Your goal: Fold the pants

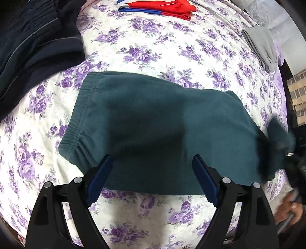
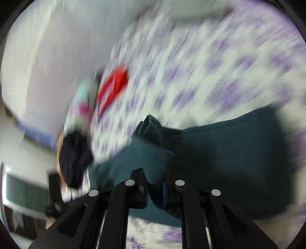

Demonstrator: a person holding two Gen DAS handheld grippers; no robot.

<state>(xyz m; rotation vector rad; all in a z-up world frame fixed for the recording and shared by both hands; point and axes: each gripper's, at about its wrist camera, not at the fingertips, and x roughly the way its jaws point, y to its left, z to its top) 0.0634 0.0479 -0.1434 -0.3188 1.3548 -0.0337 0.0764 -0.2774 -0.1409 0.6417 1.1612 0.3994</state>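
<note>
Teal fleece pants [image 1: 153, 115] lie folded lengthwise across the flowered bedspread [image 1: 153, 47], elastic waistband to the left. My left gripper [image 1: 153, 157] hovers over their near edge, open, with nothing between its blue pads. The leg end at the right [image 1: 277, 138] is lifted and blurred. In the heavily blurred right wrist view, my right gripper [image 2: 154, 176] has a bunch of the teal pants [image 2: 229, 153] pinched between its fingers, and the cuff end [image 2: 151, 124] stands up beyond them.
A dark navy garment [image 1: 34, 47] lies at the far left, a folded red and blue garment [image 1: 158, 7] at the back, and a folded grey garment [image 1: 262, 47] at the right edge of the bed. A person's hand [image 1: 290, 208] shows at the lower right.
</note>
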